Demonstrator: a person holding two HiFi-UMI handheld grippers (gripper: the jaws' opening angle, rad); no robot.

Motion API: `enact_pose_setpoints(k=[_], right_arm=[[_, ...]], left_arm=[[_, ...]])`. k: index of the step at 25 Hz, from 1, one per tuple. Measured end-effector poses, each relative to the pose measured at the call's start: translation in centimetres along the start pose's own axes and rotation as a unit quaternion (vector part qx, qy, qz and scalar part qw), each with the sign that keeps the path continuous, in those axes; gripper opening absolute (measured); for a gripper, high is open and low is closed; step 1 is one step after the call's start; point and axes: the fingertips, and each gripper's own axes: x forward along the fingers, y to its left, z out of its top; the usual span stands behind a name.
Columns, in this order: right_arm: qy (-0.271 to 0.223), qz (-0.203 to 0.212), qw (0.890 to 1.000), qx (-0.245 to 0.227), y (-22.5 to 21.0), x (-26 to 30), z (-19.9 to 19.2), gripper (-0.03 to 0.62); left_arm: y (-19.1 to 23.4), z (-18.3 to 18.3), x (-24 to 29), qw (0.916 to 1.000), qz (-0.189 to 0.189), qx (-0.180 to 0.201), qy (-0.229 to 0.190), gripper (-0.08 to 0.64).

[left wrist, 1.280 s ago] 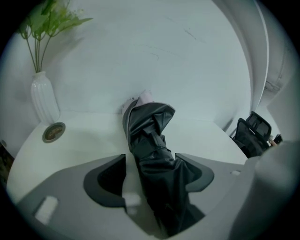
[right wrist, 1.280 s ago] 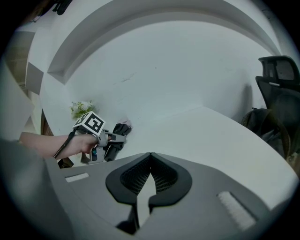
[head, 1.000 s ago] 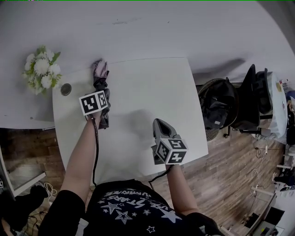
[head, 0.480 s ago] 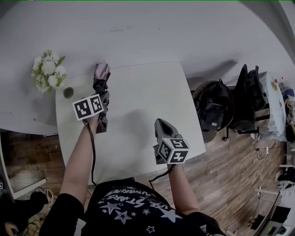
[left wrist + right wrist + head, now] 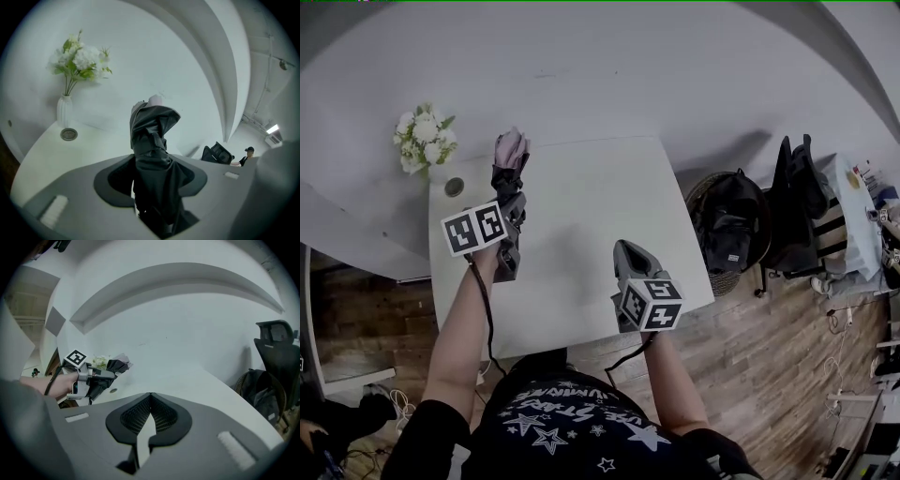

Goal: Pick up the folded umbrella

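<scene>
The folded umbrella (image 5: 508, 155), dark with a pink end, hangs above the left side of the white table (image 5: 600, 187). My left gripper (image 5: 512, 208) is shut on its middle. In the left gripper view the dark folded fabric of the umbrella (image 5: 152, 140) fills the gap between the jaws of the left gripper (image 5: 151, 168) and sticks out ahead of them. My right gripper (image 5: 625, 253) hovers over the table's near right part, jaws shut with nothing between them. The right gripper (image 5: 150, 397) looks across at the left gripper (image 5: 91, 378) and the umbrella (image 5: 115, 366).
A white vase of flowers (image 5: 422, 141) and a small round disc (image 5: 455, 187) stand at the table's far left corner. To the right of the table are a round chair with a black bag (image 5: 731, 225) and a dark office chair (image 5: 797, 197) on the wooden floor.
The left gripper has risen with the umbrella in it, lifting it off the table. The right gripper has also come up a little, still shut.
</scene>
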Motion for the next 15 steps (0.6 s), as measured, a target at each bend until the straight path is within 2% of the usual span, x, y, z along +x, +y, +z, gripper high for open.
enact_pose_setpoints(k=[15], right_arm=[[-0.021,0.015,0.999,-0.023,3.9,-10.2,-3.4,0.017]], left_arm=[[-2.8,-6.1,-11.5,0.9995,-0.018,-0.007,-0.024,0.206]])
